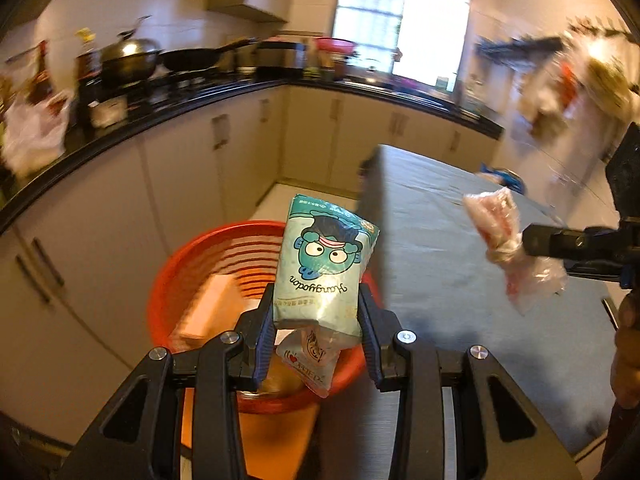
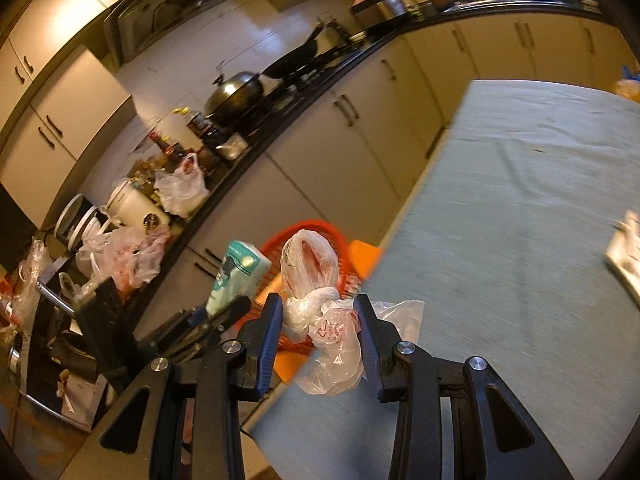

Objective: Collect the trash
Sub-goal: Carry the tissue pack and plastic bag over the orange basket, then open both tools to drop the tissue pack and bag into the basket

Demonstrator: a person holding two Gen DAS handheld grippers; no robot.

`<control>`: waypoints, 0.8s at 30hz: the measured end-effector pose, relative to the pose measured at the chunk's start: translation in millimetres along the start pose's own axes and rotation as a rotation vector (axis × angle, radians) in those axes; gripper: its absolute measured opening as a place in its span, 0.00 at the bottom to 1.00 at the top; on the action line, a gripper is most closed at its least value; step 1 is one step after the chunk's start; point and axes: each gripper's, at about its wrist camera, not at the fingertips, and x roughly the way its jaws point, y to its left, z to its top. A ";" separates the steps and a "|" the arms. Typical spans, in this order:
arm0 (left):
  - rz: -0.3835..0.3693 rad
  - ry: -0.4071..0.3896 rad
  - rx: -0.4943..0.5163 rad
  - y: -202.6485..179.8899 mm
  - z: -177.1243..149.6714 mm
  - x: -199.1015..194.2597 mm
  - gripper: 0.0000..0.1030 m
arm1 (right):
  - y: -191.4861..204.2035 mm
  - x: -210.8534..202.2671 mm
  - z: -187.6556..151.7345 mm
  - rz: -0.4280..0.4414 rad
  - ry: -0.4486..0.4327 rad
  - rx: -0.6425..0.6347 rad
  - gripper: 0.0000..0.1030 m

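My left gripper (image 1: pixel 318 300) is shut on a teal tissue pack with a green cartoon face (image 1: pixel 326 264), with a small clear wrapper (image 1: pixel 312 360) hanging under it. It hovers over the red-orange slatted basket (image 1: pixel 188 280) on the floor beside the table. My right gripper (image 2: pixel 318 310) is shut on a knotted clear plastic bag with red print (image 2: pixel 316 300), above the table's left edge. The basket (image 2: pixel 308 230) shows just beyond that bag. The other hand's pack (image 2: pixel 236 276) appears left of it. In the left wrist view, the bag (image 1: pixel 504 236) hangs from the right gripper at the right.
A grey-blue cloth covers the table (image 2: pixel 520 240); white paper (image 2: pixel 626 256) lies at its right edge and a blue item (image 1: pixel 506 178) at its far end. Cream cabinets under a black counter (image 1: pixel 160 120) line the left, crowded with pans (image 2: pixel 236 96), bottles and plastic bags (image 2: pixel 180 186).
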 end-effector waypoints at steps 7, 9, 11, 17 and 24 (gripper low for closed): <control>0.062 0.030 -0.045 28.2 -6.8 25.2 0.36 | 25.0 72.3 20.3 0.072 0.057 0.046 0.39; 0.072 0.037 -0.054 31.8 -8.0 31.5 0.36 | 27.2 88.3 24.0 0.073 0.065 0.056 0.39; 0.072 0.042 -0.058 35.2 -8.9 34.9 0.36 | 28.8 103.1 25.7 0.076 0.077 0.070 0.39; 0.087 0.054 -0.051 37.3 -18.3 43.0 0.36 | 28.9 136.4 27.4 0.053 0.111 0.088 0.39; 0.093 0.062 -0.050 36.5 -21.2 47.5 0.38 | 23.1 153.4 28.5 0.032 0.130 0.098 0.41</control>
